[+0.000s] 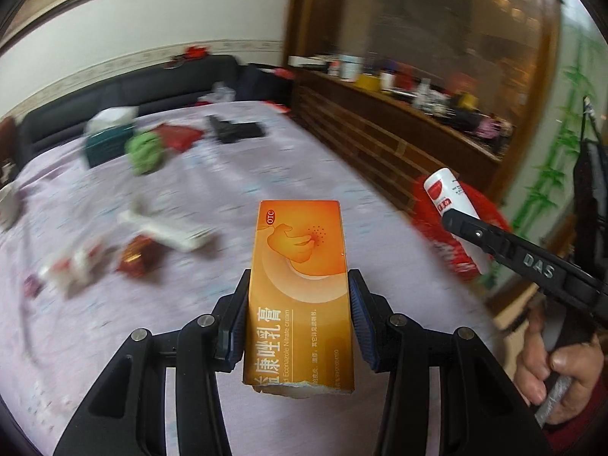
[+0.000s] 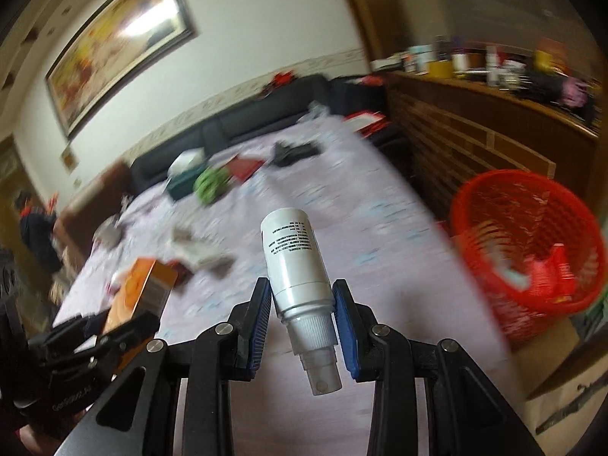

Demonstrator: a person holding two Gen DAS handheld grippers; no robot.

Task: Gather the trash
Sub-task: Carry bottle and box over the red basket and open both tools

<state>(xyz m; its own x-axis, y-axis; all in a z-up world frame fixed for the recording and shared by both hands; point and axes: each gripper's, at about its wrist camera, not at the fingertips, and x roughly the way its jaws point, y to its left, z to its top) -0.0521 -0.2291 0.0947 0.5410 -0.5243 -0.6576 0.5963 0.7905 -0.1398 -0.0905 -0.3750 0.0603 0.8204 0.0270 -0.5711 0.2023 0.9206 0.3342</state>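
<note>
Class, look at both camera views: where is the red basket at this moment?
The red basket stands at the right of the right wrist view, off the right edge of the purple-covered table, beside the wooden cabinet; some red trash already lies inside.

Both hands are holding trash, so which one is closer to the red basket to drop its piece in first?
The right. Its gripper, shut on the white spray bottle, has the red basket close on its right. The left gripper, holding the orange box, sits farther away, beyond the right one.

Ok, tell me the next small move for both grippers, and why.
Probably carry both to the red basket and release: the left gripper grips the orange box, the right gripper the white spray bottle; neither is over it yet.
</note>
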